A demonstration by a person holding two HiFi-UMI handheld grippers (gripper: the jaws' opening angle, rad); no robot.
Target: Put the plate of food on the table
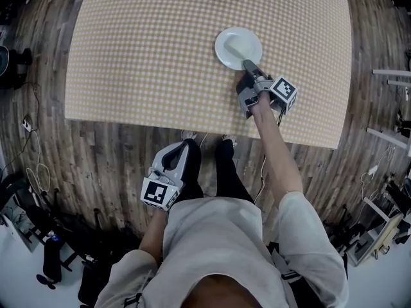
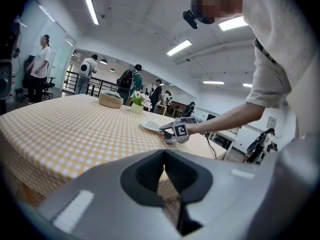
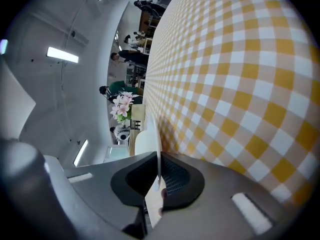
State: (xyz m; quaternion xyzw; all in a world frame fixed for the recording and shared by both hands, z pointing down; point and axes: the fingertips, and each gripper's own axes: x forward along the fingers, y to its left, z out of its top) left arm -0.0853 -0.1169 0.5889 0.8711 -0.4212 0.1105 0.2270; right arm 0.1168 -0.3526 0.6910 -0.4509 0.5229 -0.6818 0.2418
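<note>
1 round white plate (image 1: 238,48) lies flat at the yellow-and-white checked worktop (image 1: 141,56). Its thin glossy rim is clamped between the textured black pads (image 3: 175,176) of the right tool (image 1: 248,65). What the plate carries is too pale to make out. Beyond the plate stand 1 low round tan basket (image 2: 111,99) and 1 small pot (image 2: 137,108) of pale flowers (image 2: 141,98). The left tool (image 1: 180,154), jaws together and empty, is well short of the plate, off the worktop's edge.

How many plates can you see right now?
1. The white plate is over the checkered table, right of centre, its near rim held by the right gripper. The head view cuts off the table's far edge, so another may be hidden.
</note>
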